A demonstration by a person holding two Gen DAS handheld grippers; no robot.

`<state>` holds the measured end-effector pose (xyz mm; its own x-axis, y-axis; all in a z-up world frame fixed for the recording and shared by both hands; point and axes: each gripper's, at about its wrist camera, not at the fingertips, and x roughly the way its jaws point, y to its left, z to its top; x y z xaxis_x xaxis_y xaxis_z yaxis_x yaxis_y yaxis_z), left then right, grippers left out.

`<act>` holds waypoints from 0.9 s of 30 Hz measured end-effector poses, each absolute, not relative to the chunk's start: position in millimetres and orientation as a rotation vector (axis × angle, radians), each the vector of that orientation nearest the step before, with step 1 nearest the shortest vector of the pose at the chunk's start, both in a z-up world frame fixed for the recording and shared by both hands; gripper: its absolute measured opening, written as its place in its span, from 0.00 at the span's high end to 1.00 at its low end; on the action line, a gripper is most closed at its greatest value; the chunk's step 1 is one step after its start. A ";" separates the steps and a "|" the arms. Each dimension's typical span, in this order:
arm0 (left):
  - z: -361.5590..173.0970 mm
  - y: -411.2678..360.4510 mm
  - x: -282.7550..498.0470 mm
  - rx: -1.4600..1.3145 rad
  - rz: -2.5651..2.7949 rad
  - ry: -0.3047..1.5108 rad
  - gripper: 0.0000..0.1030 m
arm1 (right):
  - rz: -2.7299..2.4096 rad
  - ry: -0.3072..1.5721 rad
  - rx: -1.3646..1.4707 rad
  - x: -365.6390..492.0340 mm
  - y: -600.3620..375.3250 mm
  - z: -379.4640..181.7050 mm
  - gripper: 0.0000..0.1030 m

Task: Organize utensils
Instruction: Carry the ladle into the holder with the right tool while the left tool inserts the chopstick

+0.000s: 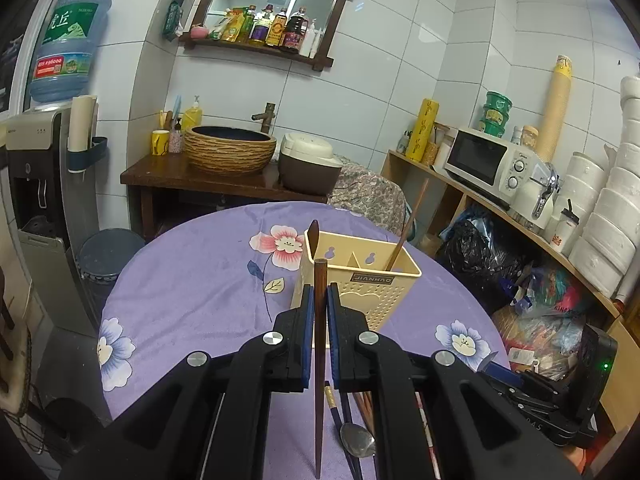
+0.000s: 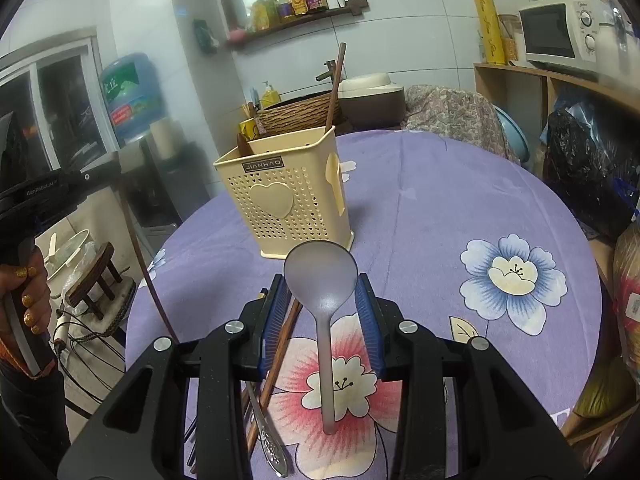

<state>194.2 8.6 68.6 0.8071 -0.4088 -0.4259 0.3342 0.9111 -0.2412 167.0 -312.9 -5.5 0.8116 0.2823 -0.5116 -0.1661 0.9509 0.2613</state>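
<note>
- White wall tiles, a shelf of bottles (image 1: pixel 272 26) and a microwave (image 1: pixel 494 164) stand behind a round desk (image 1: pixel 192 280) under a purple flowered cloth.
- Near the desk's middle stands a cream utensil holder (image 1: pixel 370 284) with a perforated front; one brown chopstick (image 1: pixel 408 226) leans out of its right compartment, and a dark rounded handle tip (image 1: pixel 314 229) pokes above its left corner.
- Left gripper (image 1: pixel 319 300): its fingers are closed tight on a dark wooden chopstick (image 1: pixel 319 380), held upright just in front of the holder.
- Below it on the cloth lie a metal spoon (image 1: pixel 357 442) and more chopsticks (image 1: pixel 362 402) (partly hidden by the gripper).
- Right gripper (image 2: pixel 322 296): fingers partly open, clamped on the bowl of a translucent grey spoon (image 2: pixel 323 276), whose handle runs back toward the camera.
- A hand (image 2: pixel 30 296) grips the left tool's handle at the right camera's left edge.
</note>
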 end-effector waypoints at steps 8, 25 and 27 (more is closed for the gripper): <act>107.9 5.3 198.4 -0.158 -0.440 0.422 0.92 | 0.276 0.505 0.181 182.0 -307.1 24.5 0.65; 196.5 -47.2 303.3 -0.160 -0.306 0.266 0.92 | 0.246 0.250 0.097 303.9 -276.6 163.5 0.65; 179.8 -48.9 309.3 -0.161 -0.304 0.291 0.92 | 0.230 0.267 0.095 314.0 -274.7 146.8 0.65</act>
